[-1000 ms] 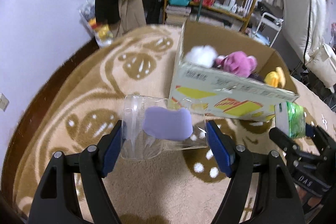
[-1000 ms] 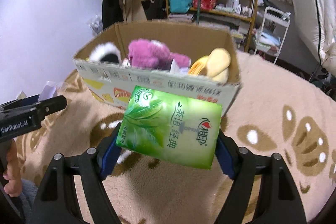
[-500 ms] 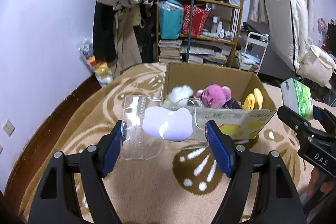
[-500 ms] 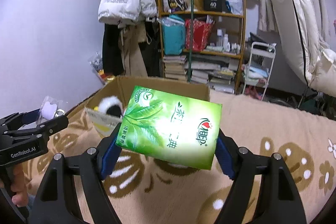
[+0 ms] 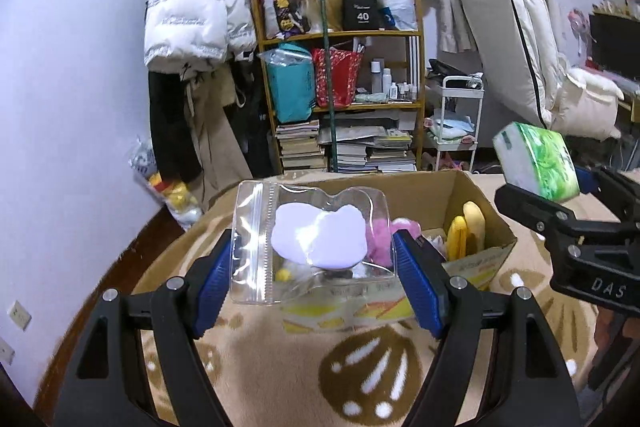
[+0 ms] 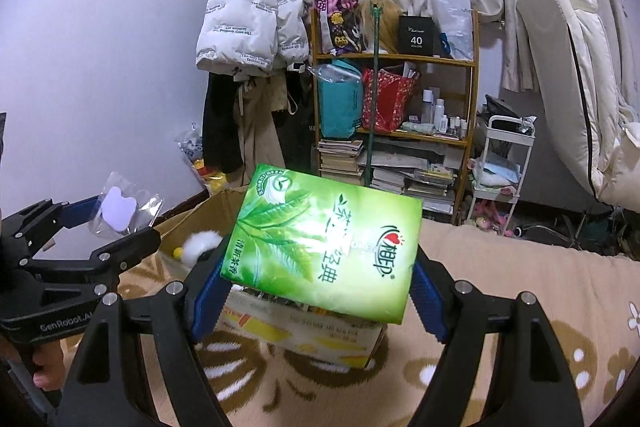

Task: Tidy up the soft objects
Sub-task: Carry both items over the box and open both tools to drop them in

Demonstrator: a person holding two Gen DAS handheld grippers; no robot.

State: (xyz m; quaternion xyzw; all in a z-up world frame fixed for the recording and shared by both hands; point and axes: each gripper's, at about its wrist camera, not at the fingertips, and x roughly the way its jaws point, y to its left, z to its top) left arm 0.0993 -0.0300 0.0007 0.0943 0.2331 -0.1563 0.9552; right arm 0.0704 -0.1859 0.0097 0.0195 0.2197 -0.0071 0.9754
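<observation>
gripping: left tongs (image 5: 316, 275) clear pouch (image 5: 308, 247), right tongs (image 6: 320, 287) tissue pack (image 6: 326, 243)

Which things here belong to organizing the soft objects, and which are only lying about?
Belong to the job:
- clear zip bag with a lilac soft pad, in the left gripper
- green soft tissue pack, in the right gripper
- open cardboard box with plush toys

Lying about:
- white puffer jacket
- wooden shelf
- white trolley
</observation>
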